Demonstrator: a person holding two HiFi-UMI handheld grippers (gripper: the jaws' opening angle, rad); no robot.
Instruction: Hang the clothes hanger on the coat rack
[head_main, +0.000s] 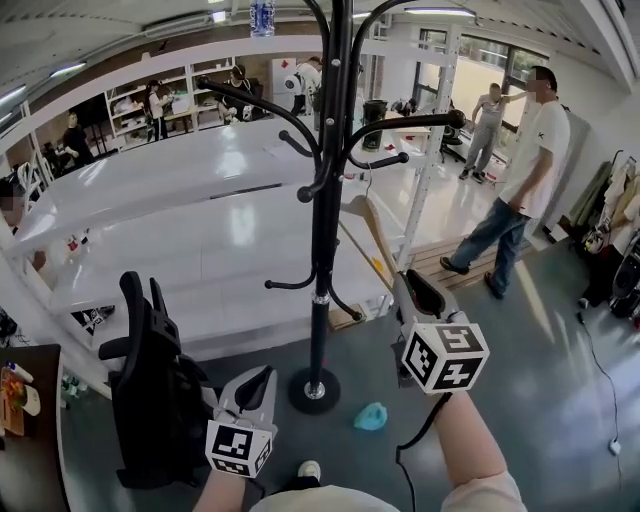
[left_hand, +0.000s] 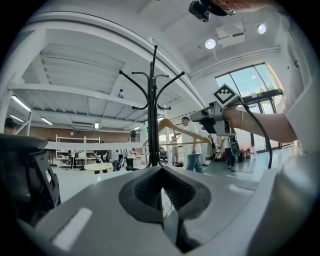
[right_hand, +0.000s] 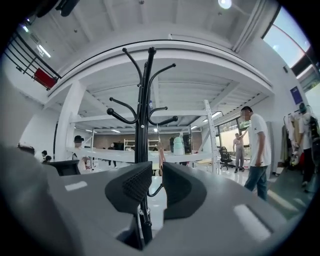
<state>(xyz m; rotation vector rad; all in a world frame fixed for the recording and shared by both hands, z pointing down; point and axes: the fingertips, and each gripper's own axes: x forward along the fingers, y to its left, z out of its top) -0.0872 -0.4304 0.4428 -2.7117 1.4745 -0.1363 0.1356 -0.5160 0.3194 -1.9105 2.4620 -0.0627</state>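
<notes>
The black coat rack (head_main: 325, 200) stands straight ahead, its round base (head_main: 314, 390) on the grey floor and its curved hooks spreading at head height. My right gripper (head_main: 405, 282) is to the right of the pole, shut on a wooden clothes hanger (head_main: 375, 235) that slants up towards the rack's lower hooks. In the right gripper view the hanger (right_hand: 161, 153) shows edge-on between the jaws, with the rack (right_hand: 145, 125) just behind. The left gripper view shows the hanger (left_hand: 186, 130) beside the rack (left_hand: 152, 100). My left gripper (head_main: 262, 378) hangs low and left of the base, shut and empty.
A black office chair (head_main: 150, 390) stands close on the left. A teal object (head_main: 371, 416) lies on the floor right of the base. A white steel mezzanine frame (head_main: 425, 200) rises behind the rack. A person in a white T-shirt (head_main: 525, 180) stands at the right.
</notes>
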